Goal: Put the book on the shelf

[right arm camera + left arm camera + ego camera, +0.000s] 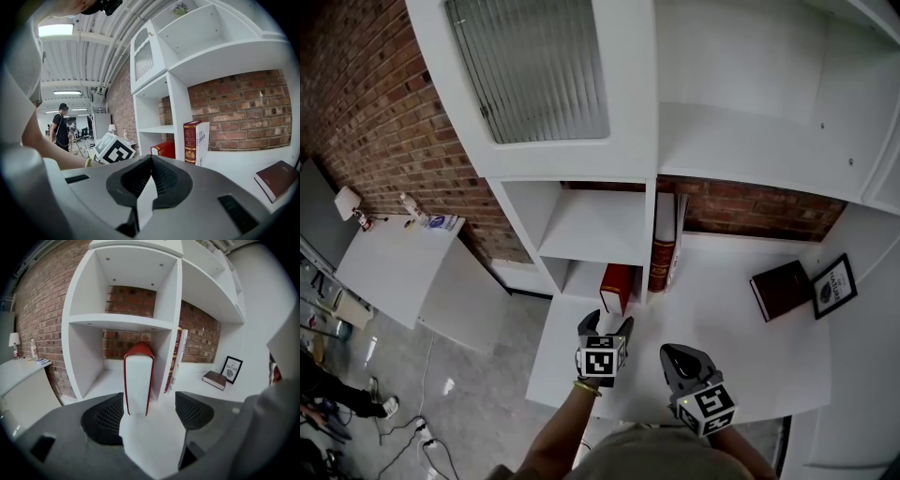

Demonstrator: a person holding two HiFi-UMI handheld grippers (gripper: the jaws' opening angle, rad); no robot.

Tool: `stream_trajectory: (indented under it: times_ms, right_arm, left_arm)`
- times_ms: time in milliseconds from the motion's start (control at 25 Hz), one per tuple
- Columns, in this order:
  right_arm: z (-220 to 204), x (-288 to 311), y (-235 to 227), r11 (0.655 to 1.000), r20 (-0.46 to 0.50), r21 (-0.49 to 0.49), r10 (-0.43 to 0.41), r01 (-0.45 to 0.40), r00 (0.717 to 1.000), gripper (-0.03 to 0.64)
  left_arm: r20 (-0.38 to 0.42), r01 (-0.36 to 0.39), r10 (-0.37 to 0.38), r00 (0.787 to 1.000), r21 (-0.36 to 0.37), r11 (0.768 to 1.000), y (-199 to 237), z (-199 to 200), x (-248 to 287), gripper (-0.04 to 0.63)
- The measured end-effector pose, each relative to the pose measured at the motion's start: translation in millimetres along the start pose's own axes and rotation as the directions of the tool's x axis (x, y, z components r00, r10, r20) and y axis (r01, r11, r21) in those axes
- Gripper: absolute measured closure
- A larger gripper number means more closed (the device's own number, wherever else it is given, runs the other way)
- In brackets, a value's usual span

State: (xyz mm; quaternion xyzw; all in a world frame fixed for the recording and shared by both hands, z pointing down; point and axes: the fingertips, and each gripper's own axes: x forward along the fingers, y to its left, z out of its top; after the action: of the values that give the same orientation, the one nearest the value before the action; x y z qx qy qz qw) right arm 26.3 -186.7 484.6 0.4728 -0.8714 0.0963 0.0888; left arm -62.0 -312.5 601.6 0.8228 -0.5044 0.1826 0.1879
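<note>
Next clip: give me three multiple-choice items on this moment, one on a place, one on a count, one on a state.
1. Where is the red book nearest the left gripper?
A. upright at the mouth of the lower shelf compartment
B. flat by the framed print
C. in the top compartment

2. How many books lie flat on the white surface?
A. none
B. one
C. three

3. The left gripper's fingers are:
A. apart, empty
B. shut on the red book
C. shut, empty

Key:
1 A, it stands on end before the lower opening.
2 B, only the dark brown book lies flat.
3 A, a gap shows between them, with the book beyond.
</note>
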Motion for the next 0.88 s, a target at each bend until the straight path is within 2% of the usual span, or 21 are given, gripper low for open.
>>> stream_trajectory:
  times_ms: [440, 680, 800, 880]
  right_arm:
    - [-4.2, -4.0, 20.0, 0.999, -0.005, -0.01, 0.031, -0.031, 0.999, 0.611]
    - [-2.1, -7.4, 28.5, 0.999, -0.001, -0.001, 0.046, -0.046, 0.999, 0.611]
    - [-3.6, -7.8, 29.5, 0.999, 0.01, -0.013, 0.05, -0.05, 0.999, 0.611]
    - [-4.3, -7.7, 33.1, 0.998, 0.008, -0.015, 0.059, -0.059, 0.998, 0.611]
  left_arm:
    - [0.13, -0.004, 0.007, 0.991, -0.021, 1.0, -20.0, 23.3, -67.9, 0.416]
    - [0.163, -0.026, 0.031, 0.986, -0.032, 0.999, -21.2, 22.8, -99.6, 0.498]
    - [0.174, -0.035, 0.04, 0.984, -0.031, 0.999, -21.4, 20.7, -114.4, 0.52]
    - [0.182, -0.031, 0.041, 0.982, -0.055, 0.998, -20.9, 19.4, -124.4, 0.534]
